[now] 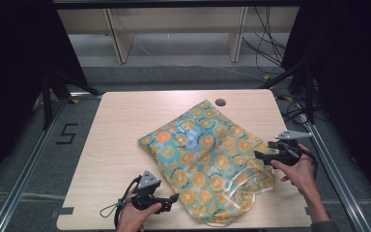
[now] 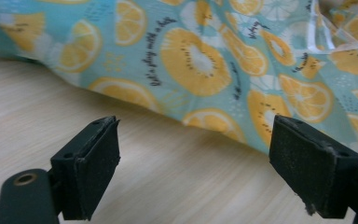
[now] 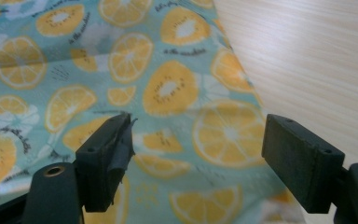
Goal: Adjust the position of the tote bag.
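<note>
A teal bag printed with orange slices [image 1: 207, 159] lies crumpled across the middle of the wooden table [image 1: 121, 125], its clear handles toward the front right. My left gripper [image 1: 173, 199] is open at the front left, its jaws pointing at the bag's near edge [image 2: 205, 70] with only bare wood between them. My right gripper [image 1: 261, 155] is open at the bag's right edge, and its jaws hover over the printed fabric [image 3: 168, 88] without closing on it.
A round cable hole [image 1: 220, 102] sits near the table's far edge. Bare wood stretches along the left and far sides. Metal frame rails [image 1: 26, 164] flank the table, and cables lie on the floor at the back right.
</note>
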Demonstrator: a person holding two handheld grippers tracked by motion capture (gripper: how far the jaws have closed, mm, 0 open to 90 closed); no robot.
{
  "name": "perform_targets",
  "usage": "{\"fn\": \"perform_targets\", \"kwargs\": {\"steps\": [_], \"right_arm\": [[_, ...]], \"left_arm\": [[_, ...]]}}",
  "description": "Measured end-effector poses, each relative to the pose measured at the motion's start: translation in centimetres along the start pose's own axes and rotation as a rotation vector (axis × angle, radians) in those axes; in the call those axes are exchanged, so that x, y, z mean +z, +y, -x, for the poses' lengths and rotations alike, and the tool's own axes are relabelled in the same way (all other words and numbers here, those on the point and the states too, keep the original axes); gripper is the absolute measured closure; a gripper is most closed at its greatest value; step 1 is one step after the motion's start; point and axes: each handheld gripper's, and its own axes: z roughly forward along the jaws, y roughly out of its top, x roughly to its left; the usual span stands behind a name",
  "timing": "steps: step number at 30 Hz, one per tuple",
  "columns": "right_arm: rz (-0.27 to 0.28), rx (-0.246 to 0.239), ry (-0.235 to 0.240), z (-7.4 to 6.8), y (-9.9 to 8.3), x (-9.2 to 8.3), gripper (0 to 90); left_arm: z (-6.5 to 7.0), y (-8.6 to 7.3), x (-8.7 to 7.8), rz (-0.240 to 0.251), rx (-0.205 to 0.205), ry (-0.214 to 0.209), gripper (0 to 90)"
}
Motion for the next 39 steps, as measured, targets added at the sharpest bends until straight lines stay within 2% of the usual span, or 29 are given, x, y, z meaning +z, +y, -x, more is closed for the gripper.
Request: {"fn": "perform_targets", "kwargs": {"steps": [2, 4, 6, 9, 10, 11, 12, 13, 14, 16, 18, 19, 20, 21, 22, 23, 24, 25, 26, 27, 28, 29, 30, 31, 33, 34, 36, 37, 39], "right_arm": [[-0.010, 0.014, 0.035, 0.1, 0.5, 0.7, 25.4], [-0.031, -0.003, 0.030, 0.3, 0.9, 1.2, 23.9], [-0.045, 0.005, 0.003, 0.3, 1.3, 1.6, 24.3], [-0.063, 0.000, -0.016, 1.1, 1.6, 2.5, 23.5], [-0.089, 0.036, -0.020, 1.3, 1.7, 2.7, 22.9], [-0.103, 0.025, -0.022, 1.7, 1.6, 3.1, 22.4], [-0.078, 0.009, -0.043, 2.1, 1.5, 3.7, 22.5], [-0.076, 0.043, -0.035, 2.1, 1.3, 4.1, 22.8], [-0.113, 0.031, -0.037, 2.4, 1.2, 4.2, 23.7], [-0.108, 0.048, -0.013, 2.5, 0.7, 4.8, 27.8], [-0.135, 0.023, -0.021, 2.6, 0.4, 4.9, 40.7], [-0.152, 0.032, -0.004, 2.4, 0.4, 4.7, 46.5], [-0.135, 0.002, -0.002, 2.5, 0.3, 4.9, 52.7], [-0.136, 0.024, 0.007, 2.1, 0.3, 4.8, 59.0], [-0.152, -0.025, 0.014, 2.2, 0.3, 4.7, 68.2], [-0.136, -0.038, 0.027, 2.0, 0.2, 4.9, 75.0], [-0.153, -0.028, 0.035, 1.6, 0.2, 4.8, 78.4], [-0.149, -0.034, 0.029, 1.2, 0.1, 5.0, 80.8], [-0.171, -0.076, 0.037, 1.2, 0.1, 4.9, 83.5], [-0.167, -0.079, 0.024, 0.9, 0.0, 5.1, 85.8], [-0.186, -0.090, 0.051, 0.7, 0.1, 4.9, 87.0], [-0.169, -0.093, 0.031, 0.5, 0.0, 5.0, 87.8], [-0.210, -0.082, 0.047, 0.2, 0.2, 4.6, 88.6], [-0.161, -0.092, 0.035, -0.1, 0.0, 4.8, 89.1], [-0.180, -0.123, 0.044, -0.4, 0.0, 4.4, 89.4], [-0.180, -0.131, 0.042, -0.6, -0.1, 4.2, 89.4], [-0.193, -0.135, 0.065, -1.1, -0.1, 3.5, 89.5], [-0.146, -0.142, 0.068, -1.4, -0.3, 3.6, 89.4], [-0.143, -0.183, 0.107, -1.9, -0.3, 3.0, 89.4]], "left_arm": [[0.2, 0.1, 0.4, -0.019, 0.032, 0.009, 15.3], [0.5, 0.2, 0.9, -0.025, 0.003, 0.006, 15.3], [0.6, 0.4, 1.2, -0.032, 0.026, 0.010, 15.1], [0.9, 0.6, 1.7, -0.038, 0.021, 0.022, 15.1], [0.9, 0.6, 1.9, -0.043, 0.026, 0.026, 15.1], [0.9, 0.7, 2.0, -0.060, 0.032, 0.025, 15.1], [0.8, 0.8, 2.1, -0.074, 0.048, 0.031, 15.1], [0.8, 0.8, 2.4, -0.058, 0.030, 0.035, 15.2], [0.8, 0.8, 2.6, -0.035, 0.010, 0.035, 16.2], [0.7, 1.0, 2.8, -0.023, 0.009, 0.043, 24.1], [0.4, 1.1, 2.9, -0.035, 0.033, 0.057, 32.9], [0.4, 1.2, 3.1, -0.033, 0.039, 0.062, 38.3], [0.2, 1.2, 3.1, -0.040, 0.071, 0.061, 44.6], [0.1, 1.2, 3.2, -0.034, 0.078, 0.068, 51.1], [0.2, 1.2, 3.4, -0.026, 0.088, 0.066, 56.8], [0.0, 1.2, 3.4, -0.051, 0.131, 0.057, 64.2], [0.0, 1.2, 3.4, -0.048, 0.150, 0.064, 69.7], [0.0, 1.3, 3.5, -0.046, 0.168, 0.065, 72.7], [-0.1, 1.3, 3.4, -0.048, 0.181, 0.068, 76.4], [-0.3, 1.4, 3.4, -0.046, 0.177, 0.064, 80.1], [-0.3, 1.5, 3.5, -0.026, 0.161, 0.068, 82.5], [-0.6, 1.6, 3.3, -0.033, 0.166, 0.070, 84.3], [-0.8, 1.8, 3.2, -0.023, 0.177, 0.079, 85.7], [-1.0, 1.9, 3.1, -0.024, 0.166, 0.072, 86.0], [-1.6, 2.3, 3.0, -0.013, 0.161, 0.082, 86.4], [-2.1, 2.6, 2.9, -0.020, 0.180, 0.086, 86.4], [-2.9, 2.9, 2.9, -0.008, 0.157, 0.098, 86.4], [-3.5, 3.1, 2.8, -0.004, 0.156, 0.106, 86.3], [-4.7, 3.6, 2.6, -0.005, 0.163, 0.128, 86.5]]}}
